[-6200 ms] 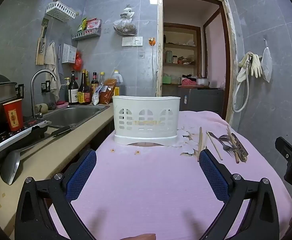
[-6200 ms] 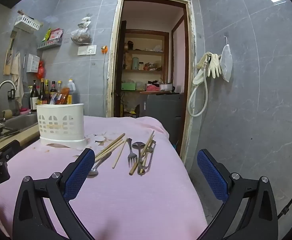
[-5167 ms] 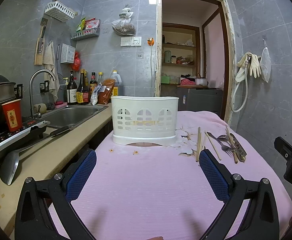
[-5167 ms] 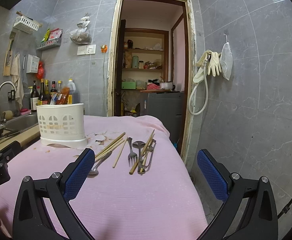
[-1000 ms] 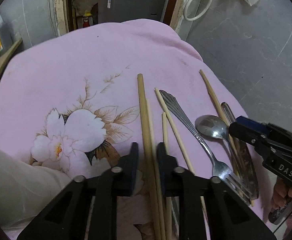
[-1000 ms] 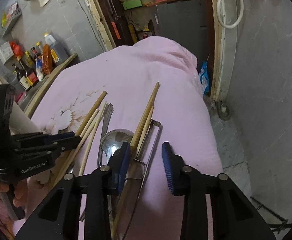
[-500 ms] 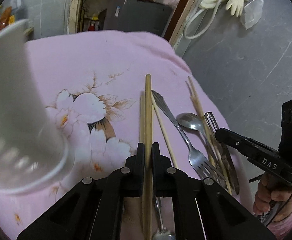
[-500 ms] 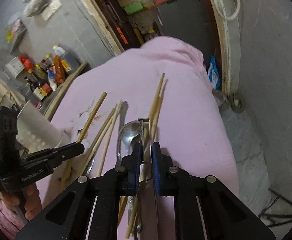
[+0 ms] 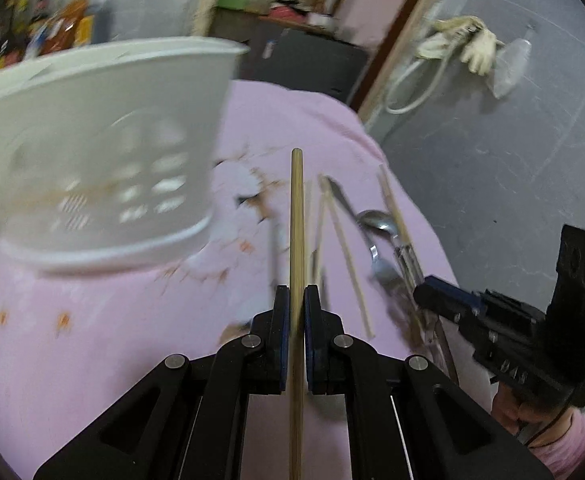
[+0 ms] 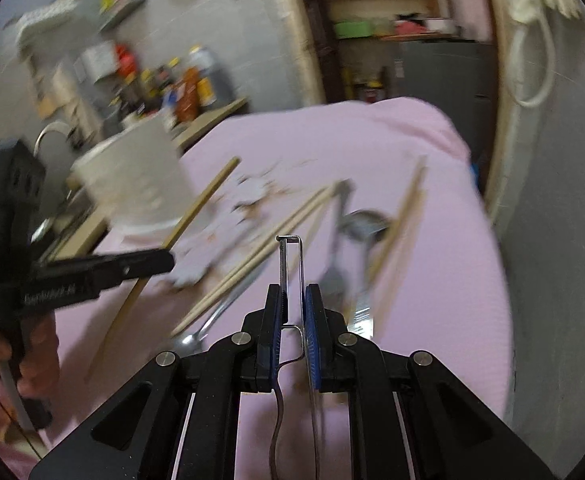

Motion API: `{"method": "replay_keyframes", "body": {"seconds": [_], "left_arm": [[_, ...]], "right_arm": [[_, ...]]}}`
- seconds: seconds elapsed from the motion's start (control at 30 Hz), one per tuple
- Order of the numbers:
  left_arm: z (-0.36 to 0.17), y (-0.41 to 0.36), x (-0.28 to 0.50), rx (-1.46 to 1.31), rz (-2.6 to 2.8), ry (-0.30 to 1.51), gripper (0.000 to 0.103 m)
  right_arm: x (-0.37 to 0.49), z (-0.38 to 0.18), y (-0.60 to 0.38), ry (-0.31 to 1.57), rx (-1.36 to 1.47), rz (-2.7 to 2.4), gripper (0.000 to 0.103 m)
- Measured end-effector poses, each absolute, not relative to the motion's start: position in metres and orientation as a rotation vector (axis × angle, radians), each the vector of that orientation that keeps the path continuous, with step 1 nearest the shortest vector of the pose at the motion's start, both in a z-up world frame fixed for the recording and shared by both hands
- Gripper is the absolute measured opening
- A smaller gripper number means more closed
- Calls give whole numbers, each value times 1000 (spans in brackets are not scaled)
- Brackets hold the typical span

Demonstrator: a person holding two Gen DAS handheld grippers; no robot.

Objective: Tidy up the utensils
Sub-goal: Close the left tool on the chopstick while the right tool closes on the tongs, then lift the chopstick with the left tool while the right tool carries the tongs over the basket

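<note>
My left gripper is shut on a long wooden chopstick that points straight ahead, lifted off the pink cloth. The white slotted basket looms close on the left, blurred. My right gripper is shut on a thin metal wire-framed utensil, held above the cloth. On the cloth lie loose chopsticks, a spoon and a fork. In the right wrist view the left gripper holds its chopstick beside the basket.
The pink flowered cloth covers the table, which drops off at the right edge toward the grey tiled wall. Bottles stand on the counter behind the basket. A hand grips the left tool's handle. The right gripper sits at the cloth's right side.
Both grippers went from open over the table to shut on their items. The left one has lifted its chopstick and swung toward the basket; the right one has raised the wire utensil off the pile.
</note>
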State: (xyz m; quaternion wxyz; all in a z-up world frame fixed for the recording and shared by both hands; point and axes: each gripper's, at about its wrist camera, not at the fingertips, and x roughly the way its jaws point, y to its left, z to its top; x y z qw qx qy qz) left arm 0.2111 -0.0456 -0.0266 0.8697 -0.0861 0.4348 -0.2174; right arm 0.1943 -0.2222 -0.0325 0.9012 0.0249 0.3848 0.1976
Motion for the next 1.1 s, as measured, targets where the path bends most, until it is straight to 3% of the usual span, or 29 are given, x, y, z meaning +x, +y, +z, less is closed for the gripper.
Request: {"method": "replay_keyframes", "body": {"seconds": [0.47,0.57,0.63,0.7,0.8,0.97,1.1], "left_arm": [[-33,-41,209,-102,-417,1061,6],[-35,-44,220,-59,-444,1090,10],[-35,-49,229,-32,-481,1120,22],[-36,-52,236,-15,-505,1148,24],[-38,-56,242,16,-511,1165,23],[-45,-47,237,25,-497,1156,7],[-46,-40,231,-47,-491,1135,5]], "right_arm": [[201,-51,-186,958,-113,493,14],[198,-53,-184,982,-145,508,19],[198,-52,-183,998,-169,516,20],[199,-51,-181,1021,-189,524,20],[198,-52,-177,1029,-235,522,18],[192,-52,-176,1013,-261,504,15],[180,-48,-180,963,-237,489,15]]}}
